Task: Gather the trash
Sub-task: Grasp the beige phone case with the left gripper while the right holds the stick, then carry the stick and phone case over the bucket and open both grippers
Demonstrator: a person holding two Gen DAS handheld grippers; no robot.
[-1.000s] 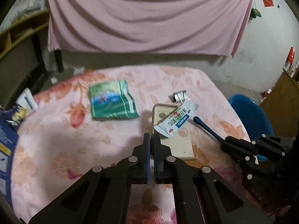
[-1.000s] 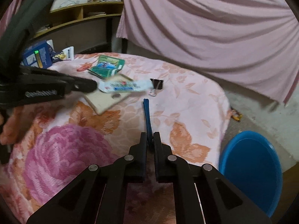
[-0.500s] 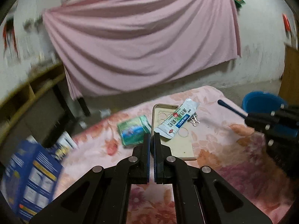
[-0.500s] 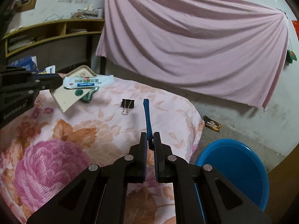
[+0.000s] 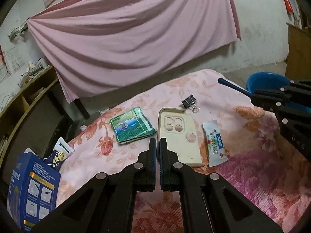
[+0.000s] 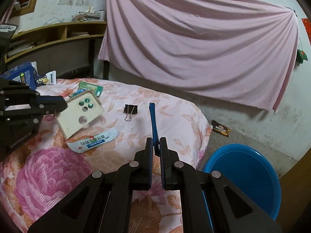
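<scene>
On the flowered cloth (image 6: 175, 120) a white sachet (image 6: 93, 140) lies flat just beside the cream phone case (image 6: 79, 114), whose edge the left gripper (image 5: 157, 142) pinches. The right gripper (image 6: 156, 142) is clamped on a blue stick (image 6: 153, 120), near a blue basin (image 6: 250, 176).

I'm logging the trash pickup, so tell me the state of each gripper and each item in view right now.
Left gripper: shut on phone case.
Phone case: held, tilted.
Right gripper: shut on blue stick.
Blue stick: held, pointing forward.
Sachet: lying flat, loose.
Green packet: flat, crumpled.
Binder clip: closed, lying loose.
Blue basin: upright, nothing visible inside.
</scene>
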